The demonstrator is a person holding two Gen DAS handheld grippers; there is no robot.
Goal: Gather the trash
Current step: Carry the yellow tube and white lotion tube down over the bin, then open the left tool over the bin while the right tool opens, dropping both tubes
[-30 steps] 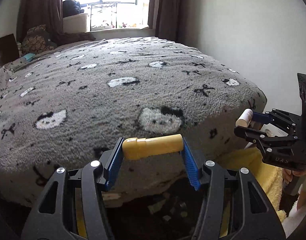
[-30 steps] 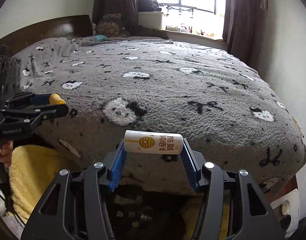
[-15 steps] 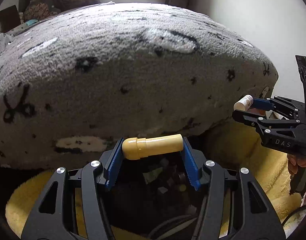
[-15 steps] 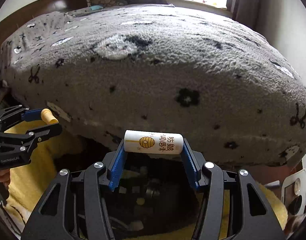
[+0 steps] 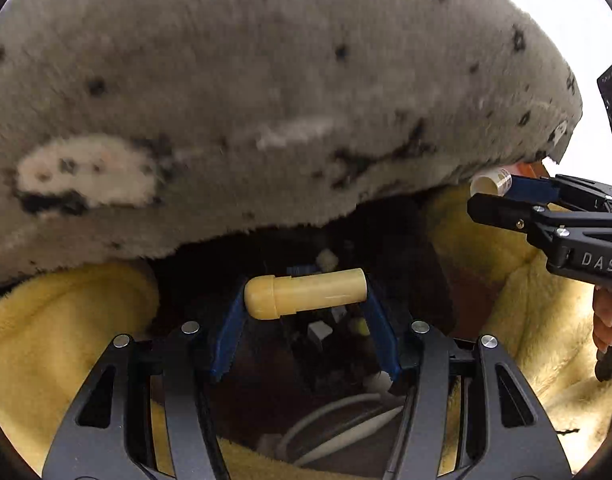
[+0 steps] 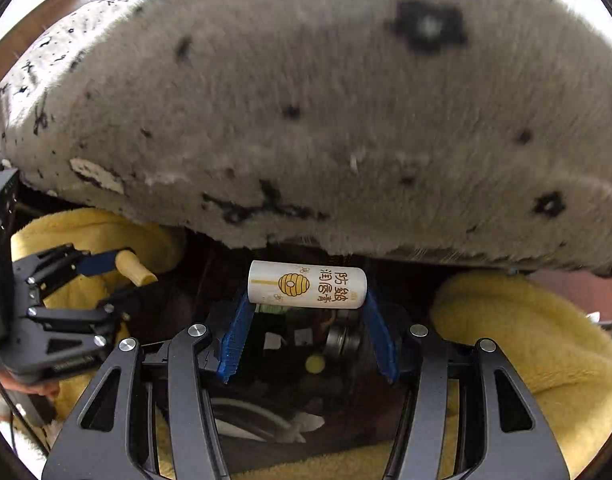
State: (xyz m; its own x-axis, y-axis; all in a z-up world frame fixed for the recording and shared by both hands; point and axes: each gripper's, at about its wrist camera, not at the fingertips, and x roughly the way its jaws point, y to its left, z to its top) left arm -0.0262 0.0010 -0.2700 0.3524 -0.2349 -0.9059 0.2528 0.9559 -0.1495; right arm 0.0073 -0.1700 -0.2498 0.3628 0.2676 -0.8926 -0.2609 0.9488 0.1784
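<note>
My left gripper (image 5: 305, 294) is shut on a yellow plastic tube (image 5: 305, 294), held crosswise between its blue pads. My right gripper (image 6: 306, 290) is shut on a white lip-balm tube (image 6: 306, 289) with a honeycomb print, also crosswise. Both point steeply down over a dark trash bin (image 5: 326, 344) holding scraps and white cable, just below the hanging edge of the grey blanket (image 5: 246, 100). In the left wrist view the right gripper (image 5: 502, 192) shows at the right with the white tube (image 5: 491, 181). In the right wrist view the left gripper (image 6: 118, 276) shows at the left with the yellow tube (image 6: 134, 272).
A fluffy yellow cloth (image 5: 518, 280) wraps around the bin (image 6: 290, 352) on both sides (image 6: 526, 328). The grey blanket (image 6: 326, 120) of the bed overhangs close above. A person's hand (image 5: 606, 320) grips the right handle. White wall at far right.
Both grippers have sunk and tipped downward from looking across the bed top to looking into the bin under the blanket edge. Each still holds its tube.
</note>
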